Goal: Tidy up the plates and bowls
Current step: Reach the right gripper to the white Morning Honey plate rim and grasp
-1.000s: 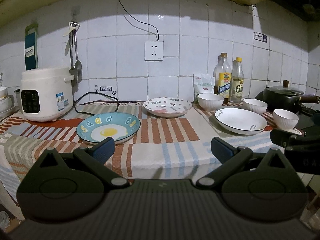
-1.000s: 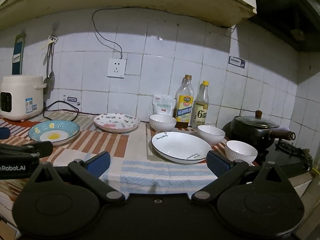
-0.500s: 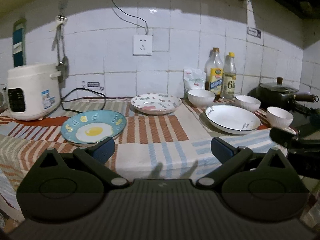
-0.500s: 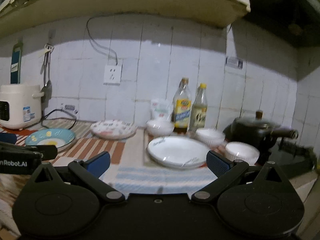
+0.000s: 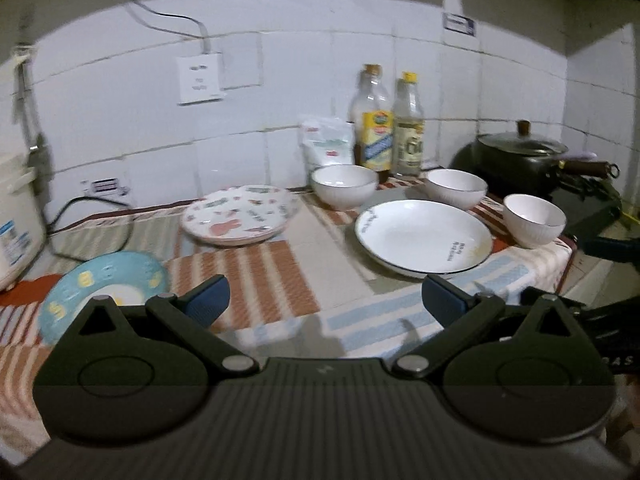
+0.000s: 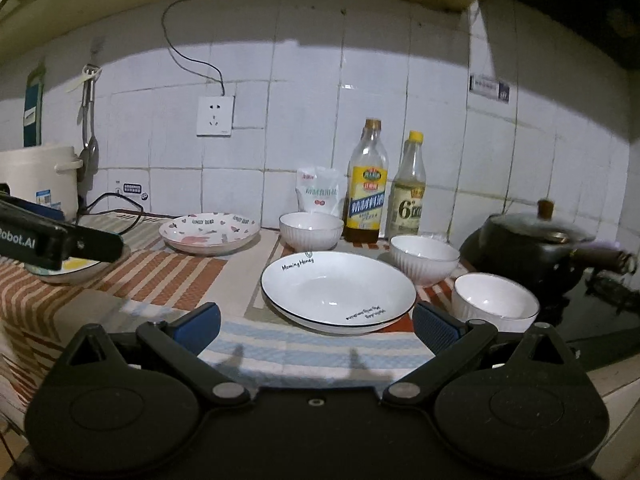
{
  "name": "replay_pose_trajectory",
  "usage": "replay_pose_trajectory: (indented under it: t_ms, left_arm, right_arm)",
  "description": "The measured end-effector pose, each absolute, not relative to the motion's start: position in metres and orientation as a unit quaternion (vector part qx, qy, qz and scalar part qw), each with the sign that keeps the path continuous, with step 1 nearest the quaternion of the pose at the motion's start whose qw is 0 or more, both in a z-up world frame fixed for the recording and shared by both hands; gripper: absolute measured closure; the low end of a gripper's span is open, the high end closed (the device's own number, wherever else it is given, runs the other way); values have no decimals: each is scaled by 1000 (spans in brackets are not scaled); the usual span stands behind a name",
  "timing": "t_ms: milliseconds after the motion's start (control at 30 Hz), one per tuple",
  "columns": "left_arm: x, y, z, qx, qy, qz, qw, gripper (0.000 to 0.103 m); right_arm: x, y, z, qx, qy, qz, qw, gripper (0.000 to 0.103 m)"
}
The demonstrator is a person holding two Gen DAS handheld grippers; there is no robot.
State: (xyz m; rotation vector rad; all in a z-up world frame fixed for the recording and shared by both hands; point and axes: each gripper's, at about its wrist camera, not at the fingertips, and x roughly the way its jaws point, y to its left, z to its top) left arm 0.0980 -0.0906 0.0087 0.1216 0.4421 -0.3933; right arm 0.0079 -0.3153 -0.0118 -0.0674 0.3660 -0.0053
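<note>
1. Both spread wide, holding nothing: left hand-held gripper [image 5: 324,300], right hand-held gripper [image 6: 316,326].
2. White plate [image 6: 338,290] flat on the cloth-covered surface [image 6: 312,350], just ahead; three white bowls [image 6: 424,258] close round it.
3. Likely glazed ceramic: stiff, slick, chippable. Best pinched at the near rim.
4. Surface edge close below; pot [image 6: 524,248] crowds the right. Open room left, toward the patterned plate [image 6: 210,232].

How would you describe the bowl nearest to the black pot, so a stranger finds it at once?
Start at the black pot on the right. In front of it, at the striped cloth's corner, stands a white ribbed bowl. Unlike the other two bowls, it sits closest to the counter edge, right of the big white plate.
</note>
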Motion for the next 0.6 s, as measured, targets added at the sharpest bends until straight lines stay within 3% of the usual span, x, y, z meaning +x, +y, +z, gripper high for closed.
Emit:
replay_pose_trajectory:
  t_ms: [333, 433, 600]
  left_arm:
    - [179, -145, -30, 34, 243, -216, 945, 0]
    - [208, -158, -44, 31, 248, -200, 947, 0]
    - [252, -181, -64, 26, 306, -198, 931, 16]
  right_arm:
    - [71, -367, -46, 40, 195, 4, 980, 0]
    - [88, -378, -59, 55, 194, -9, 979, 10]
    - [113, -386, -72, 66, 192, -36, 979, 18]
